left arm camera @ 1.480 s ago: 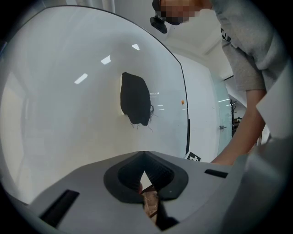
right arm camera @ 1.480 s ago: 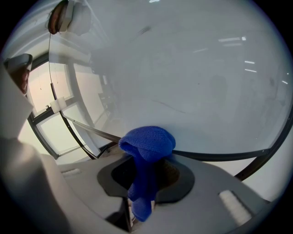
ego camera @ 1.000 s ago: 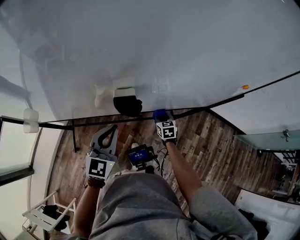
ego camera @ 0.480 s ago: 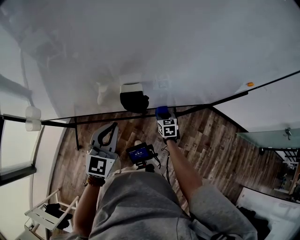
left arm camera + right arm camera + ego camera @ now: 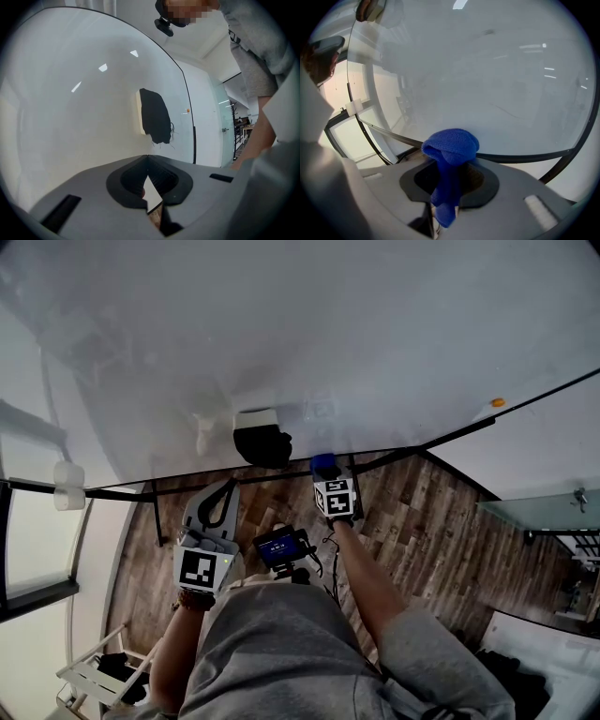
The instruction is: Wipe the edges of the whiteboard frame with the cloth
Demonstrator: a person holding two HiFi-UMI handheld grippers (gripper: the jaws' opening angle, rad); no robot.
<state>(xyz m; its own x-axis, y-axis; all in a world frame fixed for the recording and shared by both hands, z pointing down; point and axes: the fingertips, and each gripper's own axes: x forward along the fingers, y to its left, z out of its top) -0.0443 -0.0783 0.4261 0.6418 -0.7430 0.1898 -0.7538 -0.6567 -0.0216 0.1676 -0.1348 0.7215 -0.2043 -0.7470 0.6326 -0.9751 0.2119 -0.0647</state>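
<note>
Cloth [image 5: 452, 145], one, at whiteboard frame [image 5: 520, 158]

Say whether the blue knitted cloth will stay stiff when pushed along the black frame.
Probably floppy: the blue knitted cloth folds over and droops from the right hand-held gripper. Its textured weave likely drags on the black frame.
</note>
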